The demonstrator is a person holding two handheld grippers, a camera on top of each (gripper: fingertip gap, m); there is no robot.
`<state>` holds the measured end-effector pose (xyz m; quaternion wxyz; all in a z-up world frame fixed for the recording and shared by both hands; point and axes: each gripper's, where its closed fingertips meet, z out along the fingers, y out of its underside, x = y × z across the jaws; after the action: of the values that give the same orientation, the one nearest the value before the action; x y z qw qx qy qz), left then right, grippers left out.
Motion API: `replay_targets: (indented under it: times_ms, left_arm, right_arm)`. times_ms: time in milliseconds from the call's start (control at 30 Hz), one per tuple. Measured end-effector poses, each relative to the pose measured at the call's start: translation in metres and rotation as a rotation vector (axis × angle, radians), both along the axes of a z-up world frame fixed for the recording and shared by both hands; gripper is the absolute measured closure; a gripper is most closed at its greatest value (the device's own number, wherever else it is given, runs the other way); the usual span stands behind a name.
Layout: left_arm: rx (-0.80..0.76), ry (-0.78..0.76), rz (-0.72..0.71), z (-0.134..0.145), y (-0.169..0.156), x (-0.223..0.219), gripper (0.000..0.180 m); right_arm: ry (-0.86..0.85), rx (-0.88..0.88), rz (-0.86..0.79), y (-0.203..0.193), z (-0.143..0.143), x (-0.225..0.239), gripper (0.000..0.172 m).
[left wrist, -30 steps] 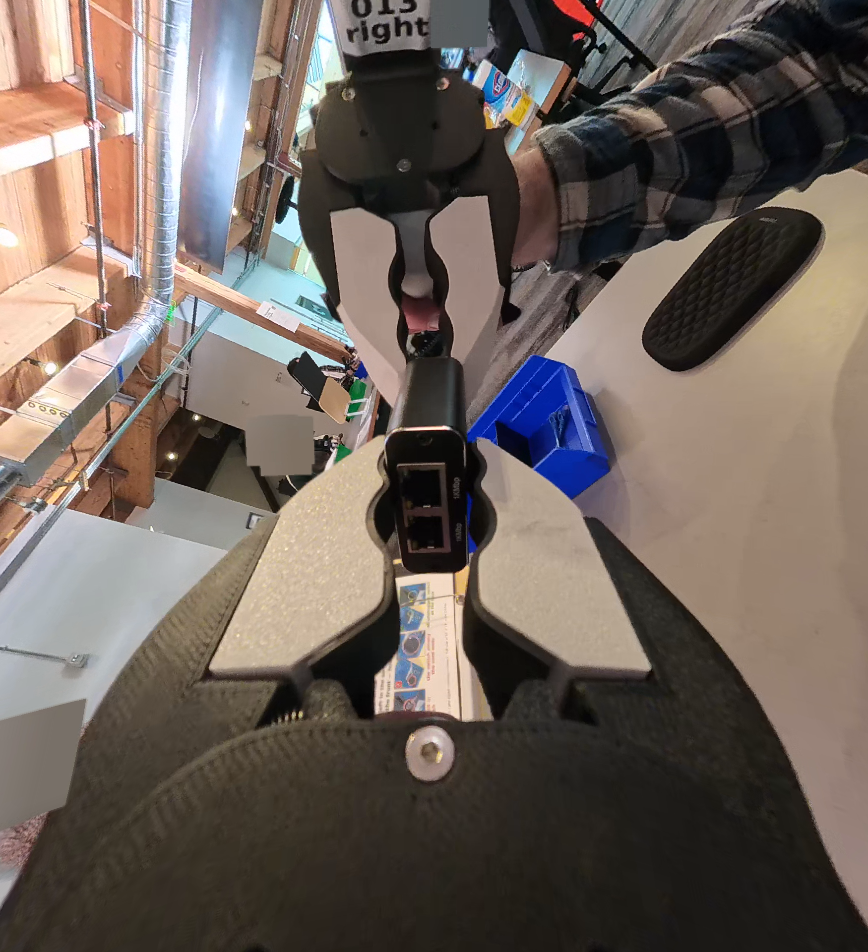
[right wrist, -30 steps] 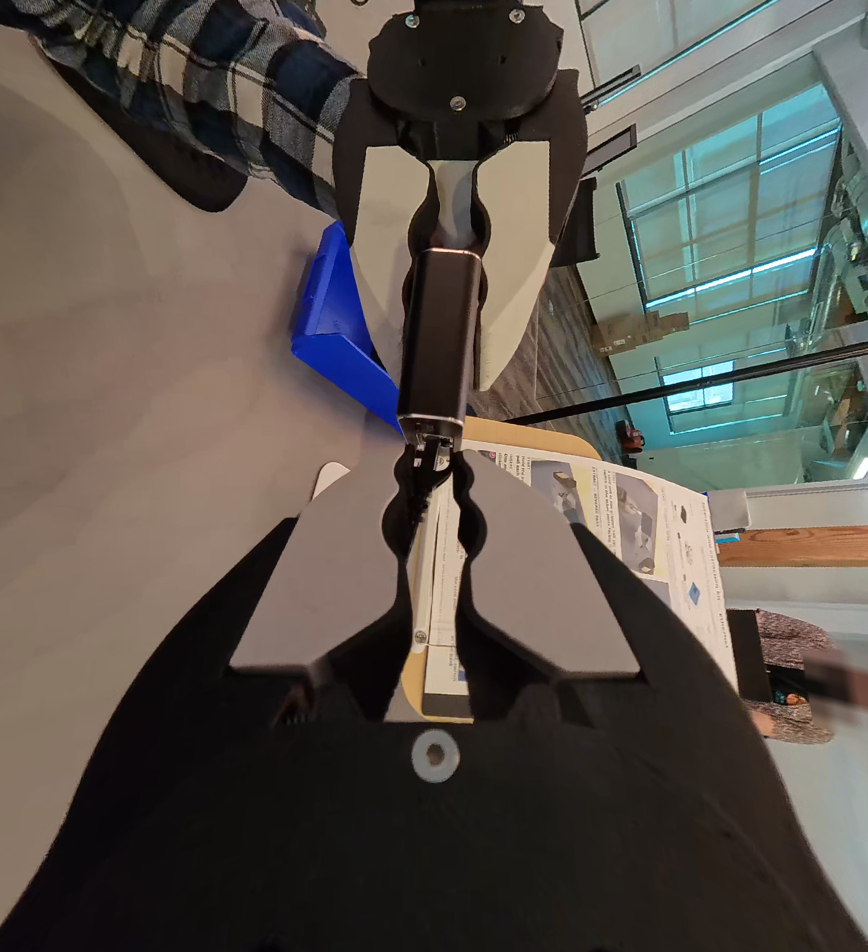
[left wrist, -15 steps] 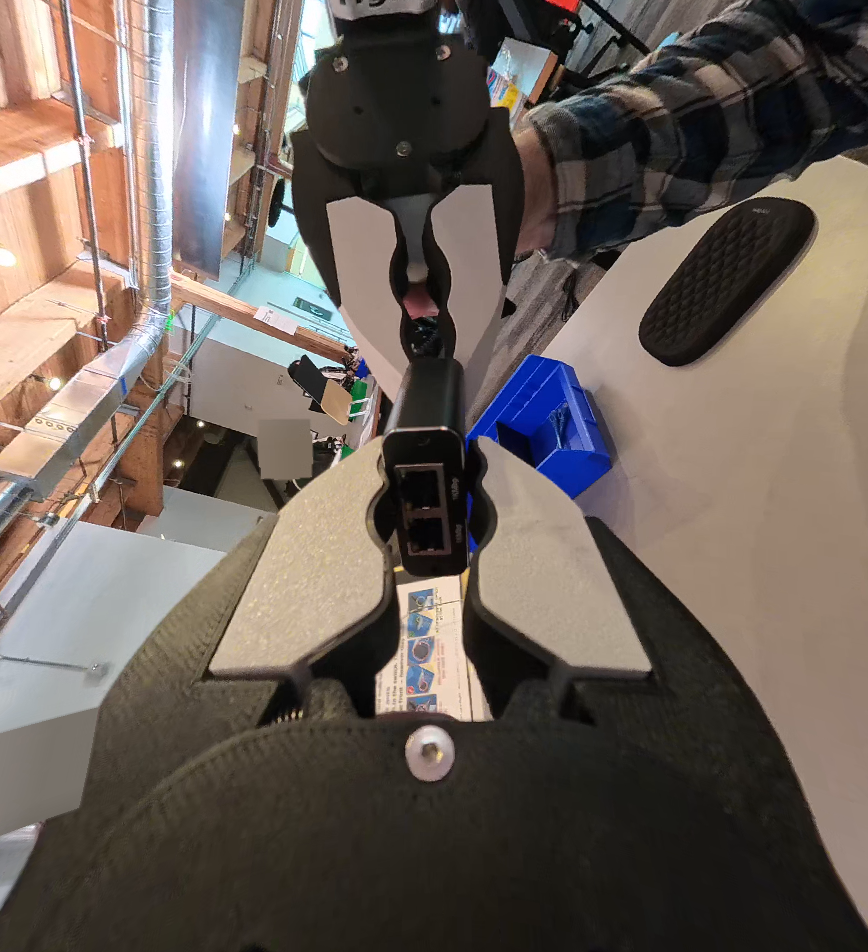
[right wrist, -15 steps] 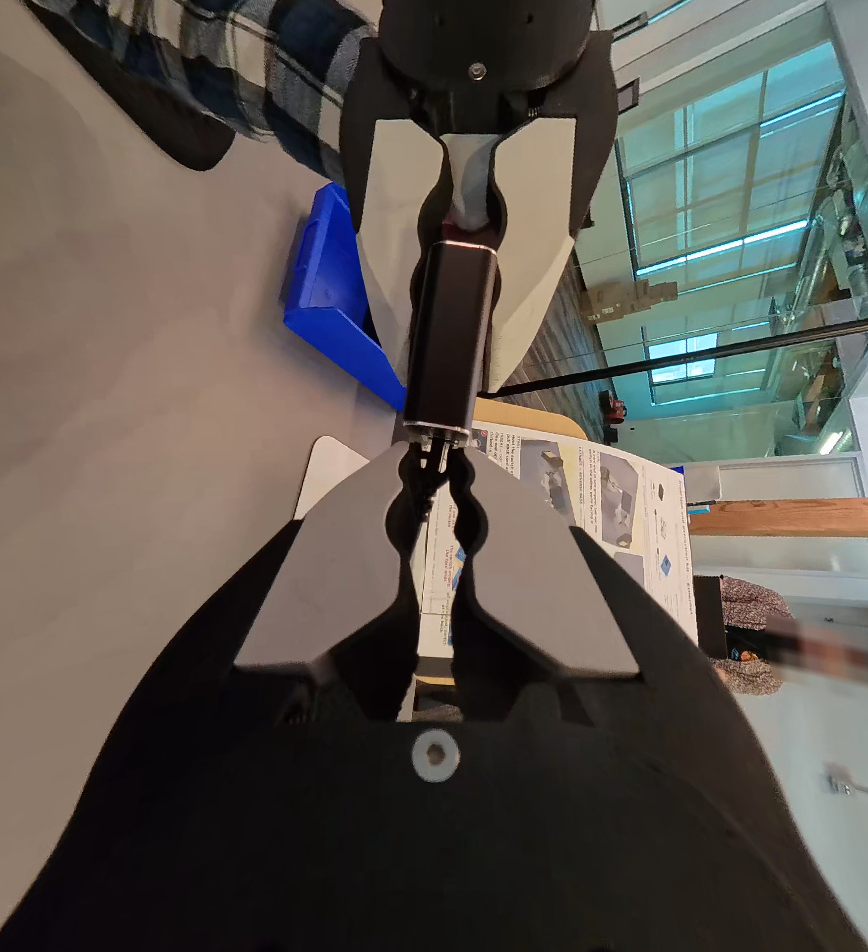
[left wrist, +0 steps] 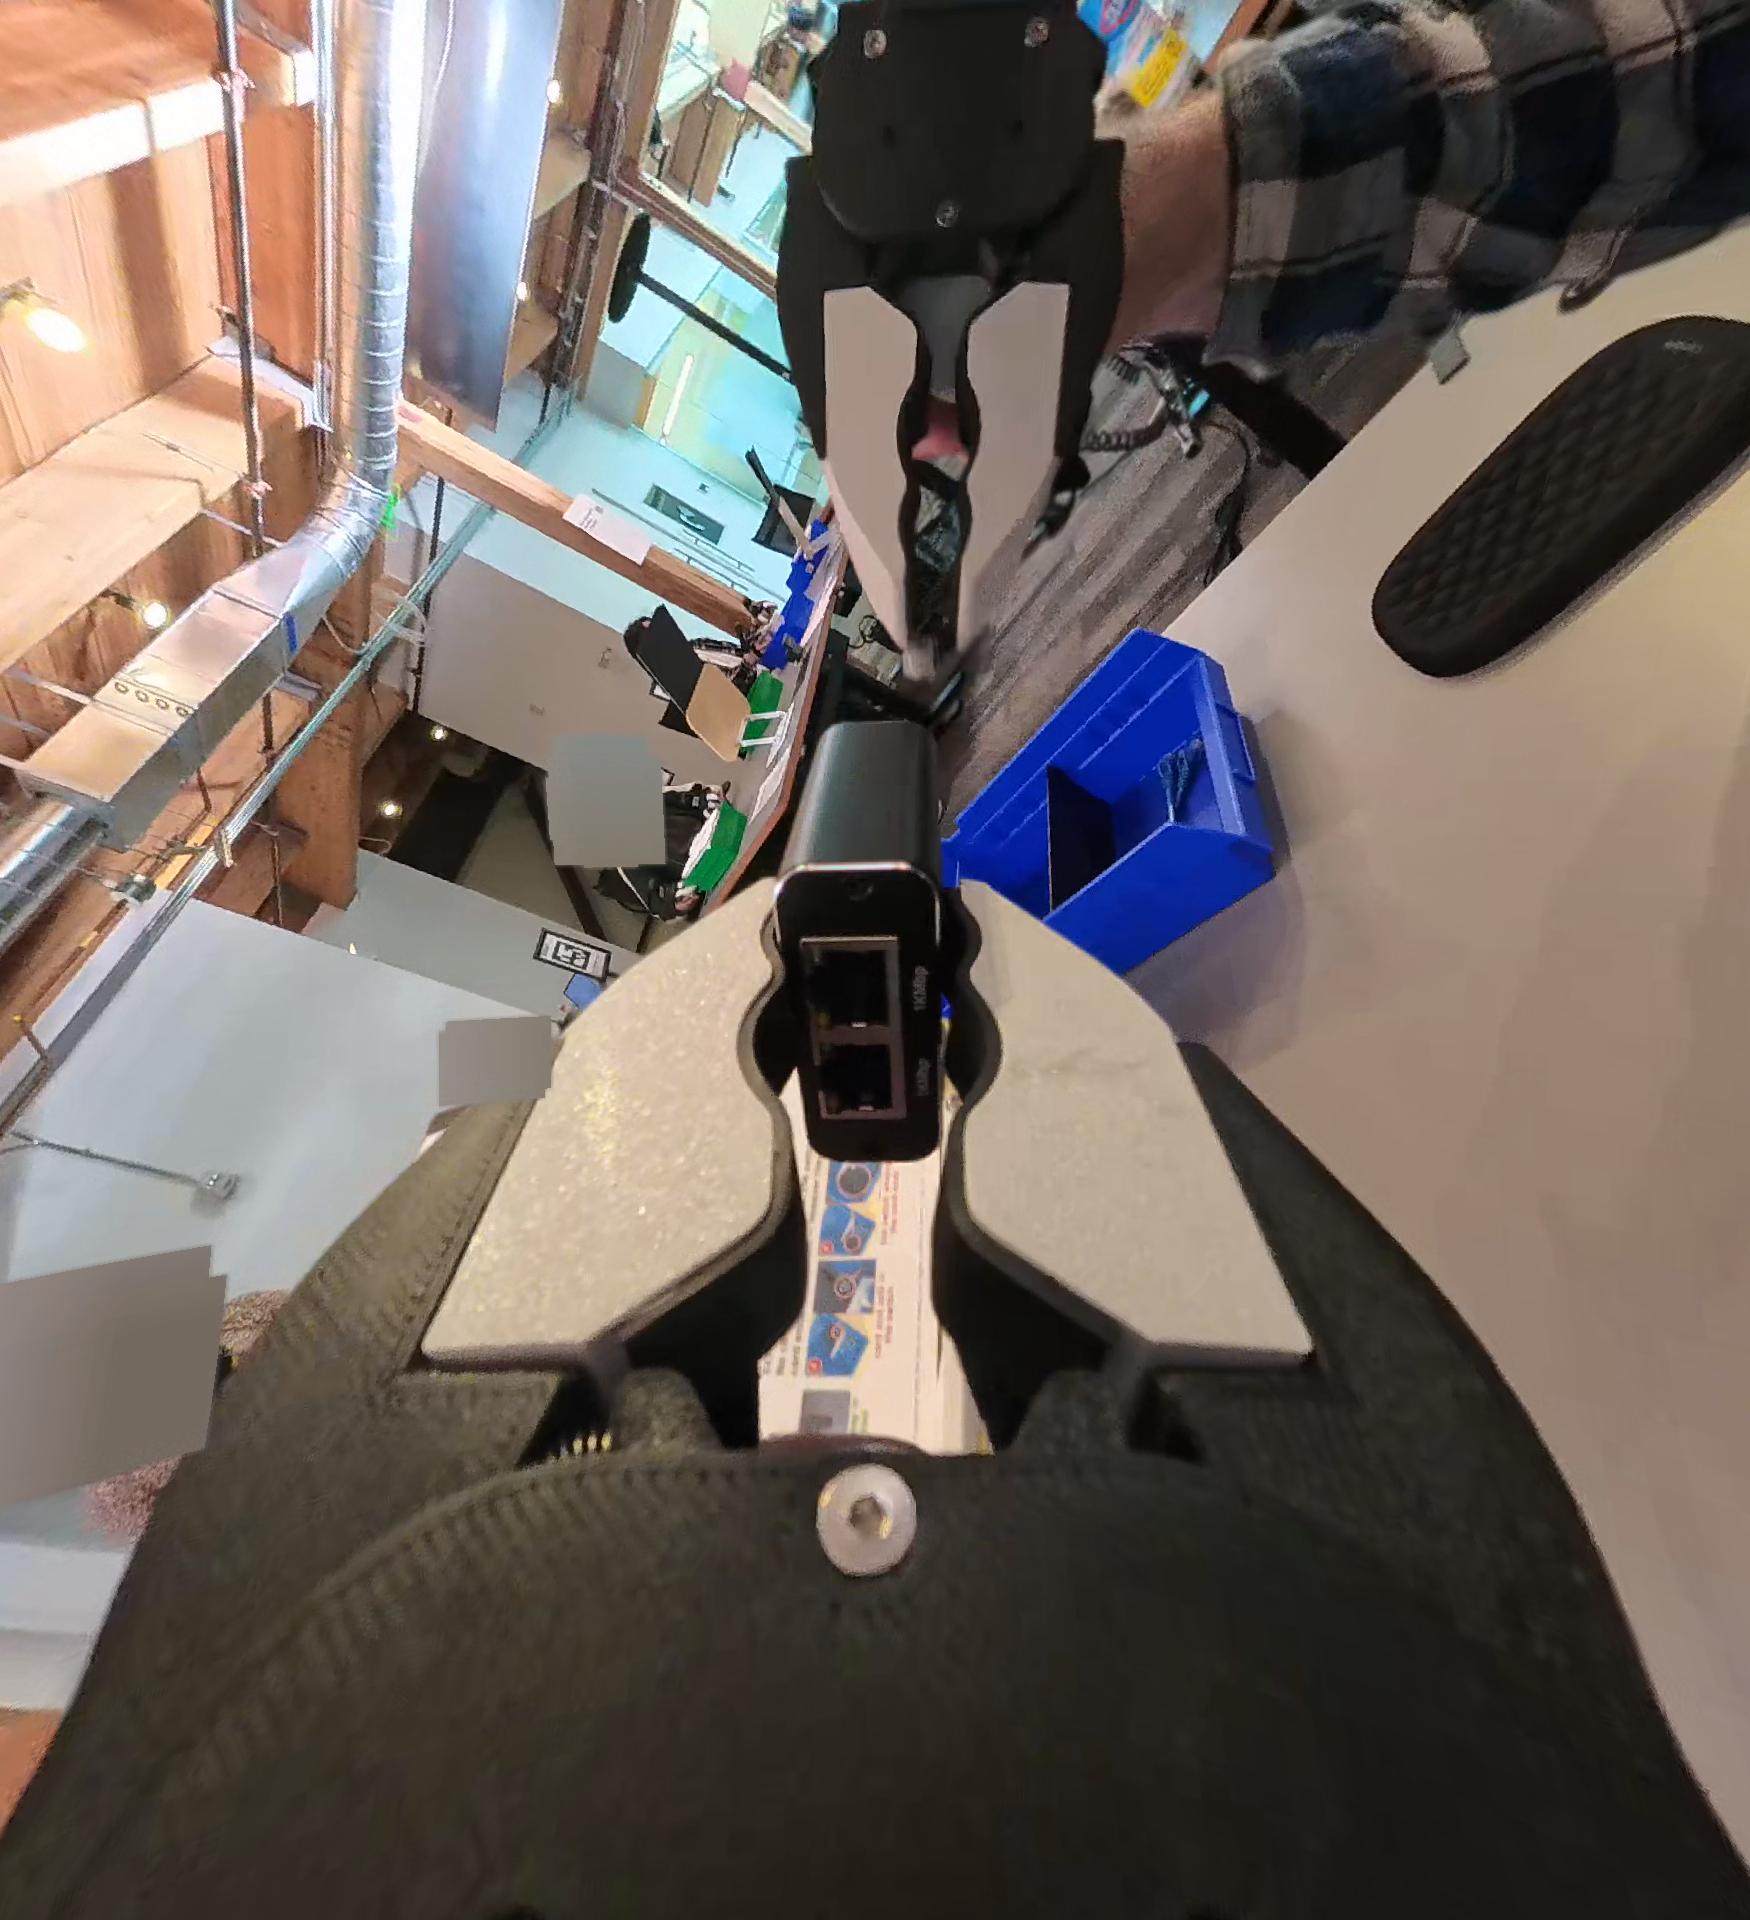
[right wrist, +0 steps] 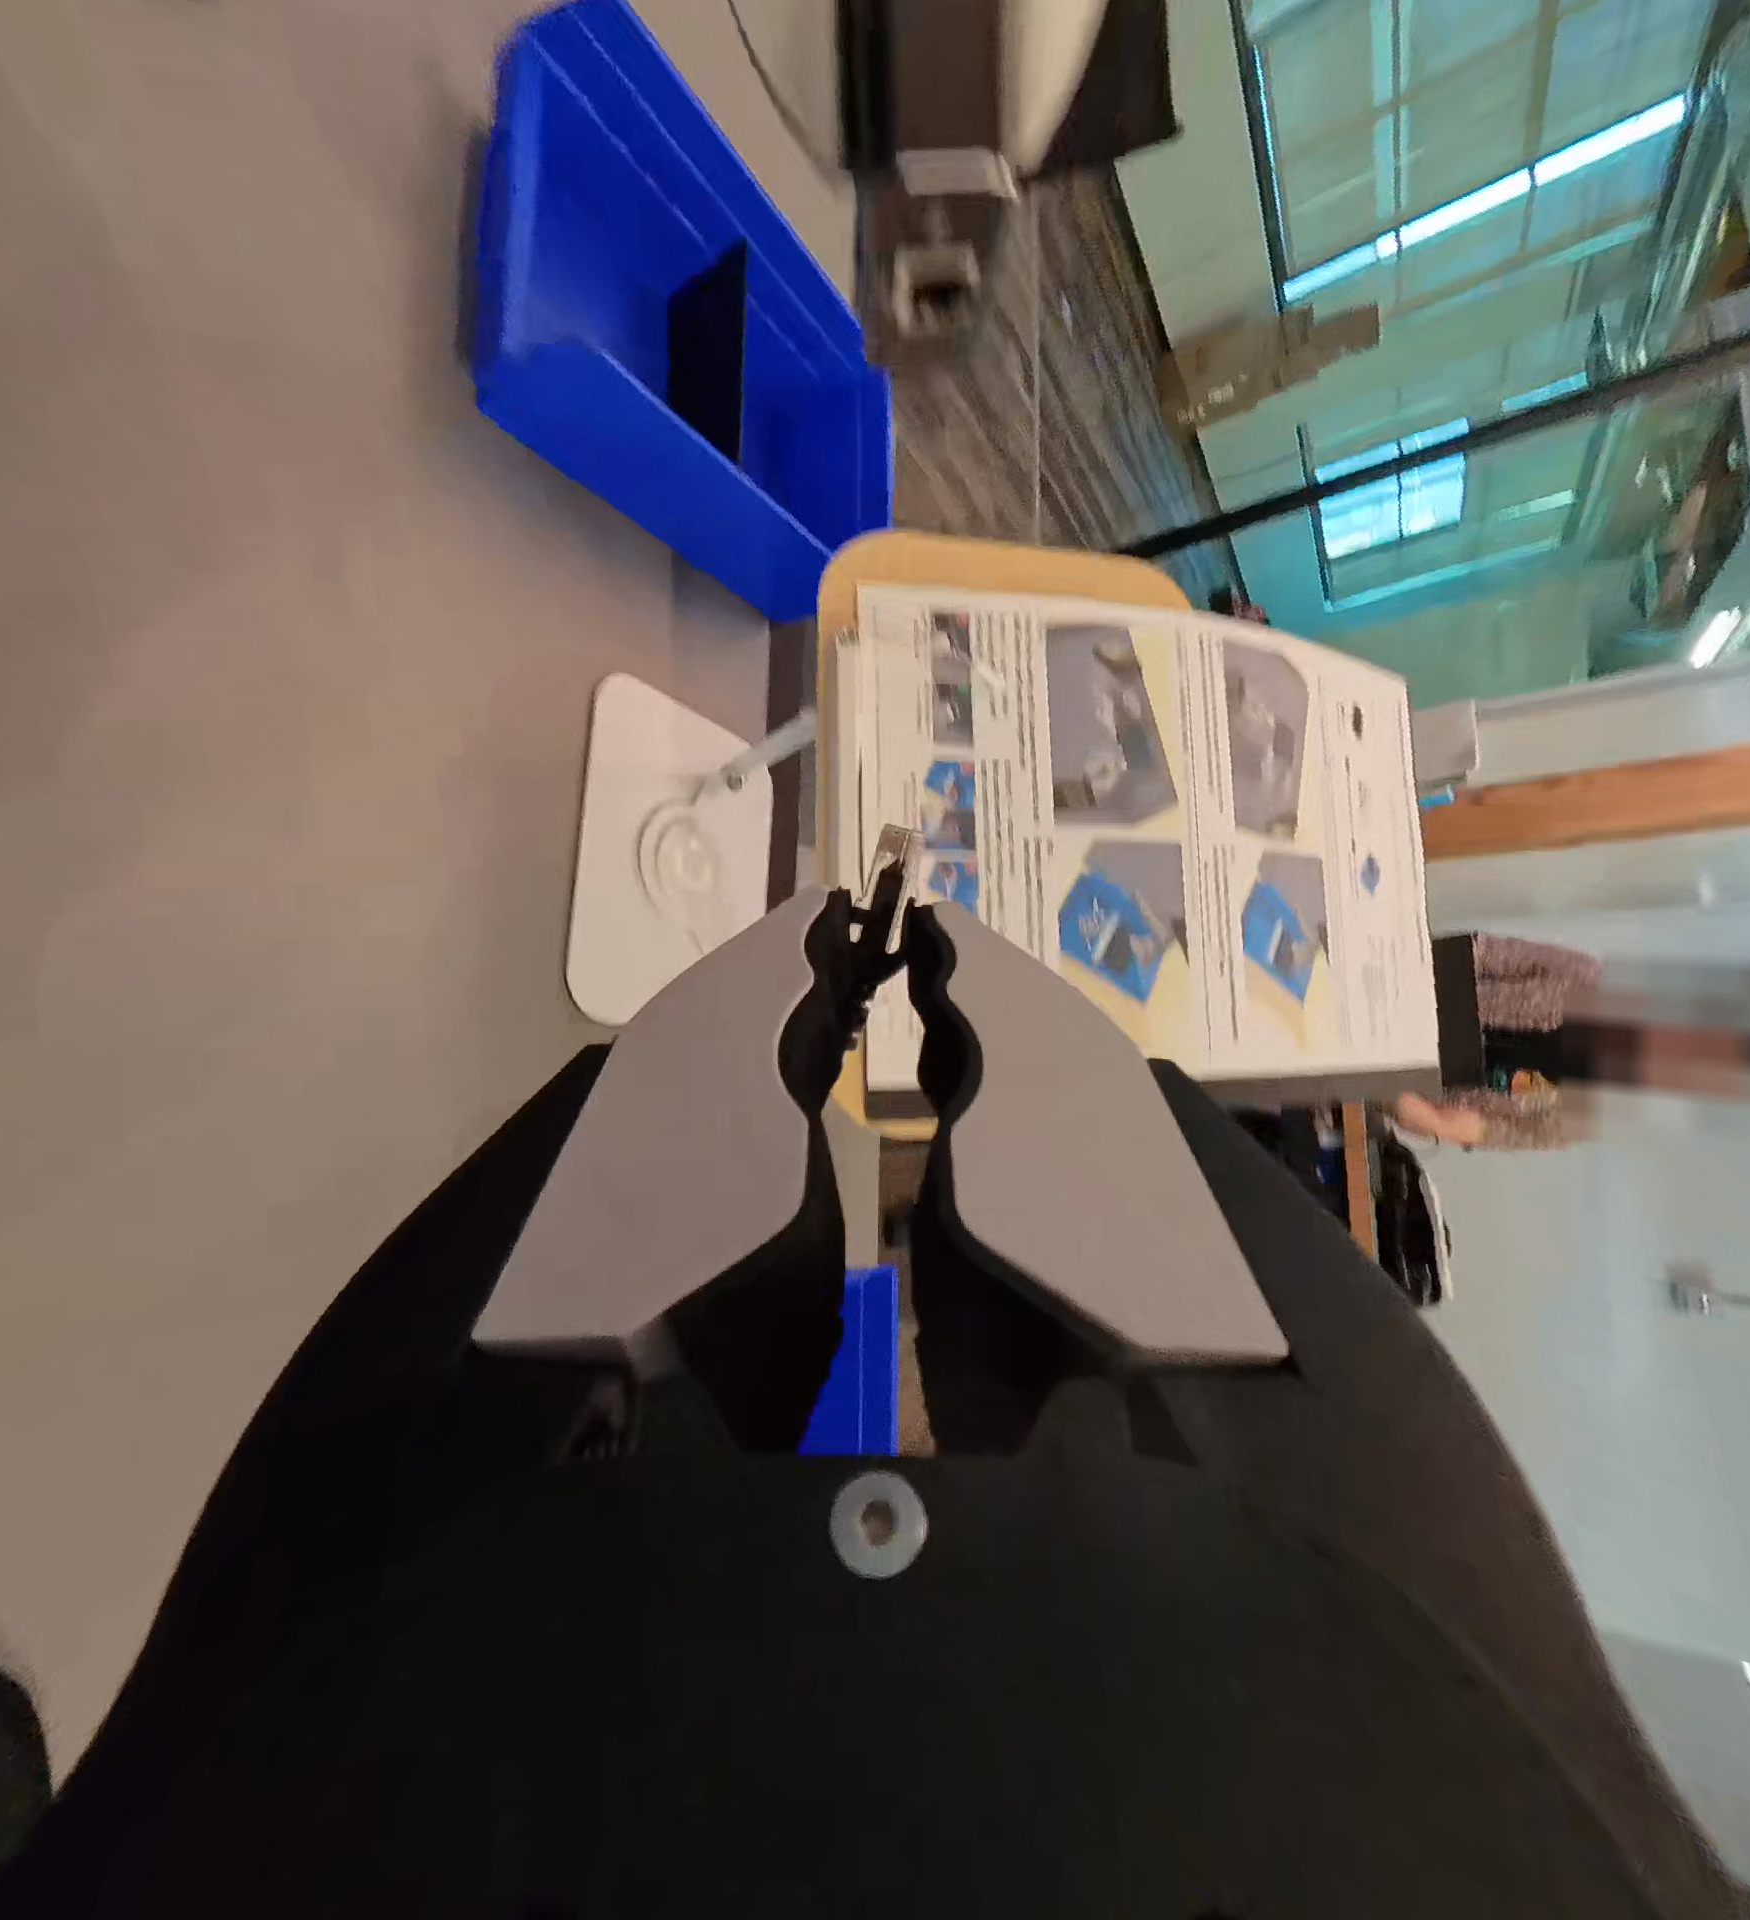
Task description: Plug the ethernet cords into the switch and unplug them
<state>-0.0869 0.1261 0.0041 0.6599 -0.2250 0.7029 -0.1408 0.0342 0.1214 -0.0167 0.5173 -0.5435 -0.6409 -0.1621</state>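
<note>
In the left wrist view my left gripper (left wrist: 866, 935) is shut on the black switch (left wrist: 866, 1039), holding it off the table with its two empty ports facing the camera. My right gripper (left wrist: 928, 644) stands beyond the switch's far end, apart from it. In the right wrist view my right gripper (right wrist: 876, 920) is shut on an ethernet plug (right wrist: 894, 868), a clear connector on a black cord that sticks out past the fingertips, free of the switch. The left gripper shows only as a blur at the top edge (right wrist: 954, 104).
A blue bin (left wrist: 1141, 821) sits at the edge of the grey table (left wrist: 1577, 1039) and also shows in the right wrist view (right wrist: 642, 343). A black padded rest (left wrist: 1588, 499) lies farther along. A clipboard with a printed sheet (right wrist: 1110, 831) stands on a white base (right wrist: 663, 852). A person's plaid sleeve (left wrist: 1473, 156) is behind. There is about 12 cm between the tips of the two grippers.
My right gripper has pulled back from the switch with the plug in its grasp; the plug came out of the switch's far end. My left gripper kept its hold on the switch.
</note>
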Motion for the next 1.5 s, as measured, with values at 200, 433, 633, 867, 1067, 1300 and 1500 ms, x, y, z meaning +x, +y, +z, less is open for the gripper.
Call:
replay_targets:
  times_ms: [200,433,633,867,1067,1300,1500]
  left_arm:
    - [-0.036,0.003,0.022,-0.024,0.010,-0.008,0.156]
    - [-0.047,0.039,0.043,-0.043,0.020,-0.003,0.156]
    - [-0.049,0.070,0.043,-0.056,0.028,0.009,0.156]
    - [-0.067,0.062,0.005,-0.060,0.029,0.027,0.156]
    - [-0.085,0.059,-0.046,-0.065,0.020,0.052,0.156]
    - [-0.075,0.093,-0.049,-0.070,0.014,0.069,0.156]
    - [-0.062,0.097,-0.092,-0.070,0.001,0.074,0.156]
  right_arm:
    - [0.001,-0.102,-0.213,0.036,-0.046,0.103,0.160]
    - [0.010,-0.232,-0.339,0.087,-0.129,0.192,0.160]
    - [-0.014,-0.372,-0.415,0.115,-0.206,0.239,0.155]
    - [0.116,-0.299,-0.384,0.105,-0.166,0.222,0.124]
    - [0.196,-0.138,-0.011,0.049,-0.078,0.069,0.128]
    - [0.212,-0.042,0.219,0.001,-0.035,-0.034,0.131]
    - [0.117,-0.043,0.132,0.007,-0.048,-0.048,0.141]
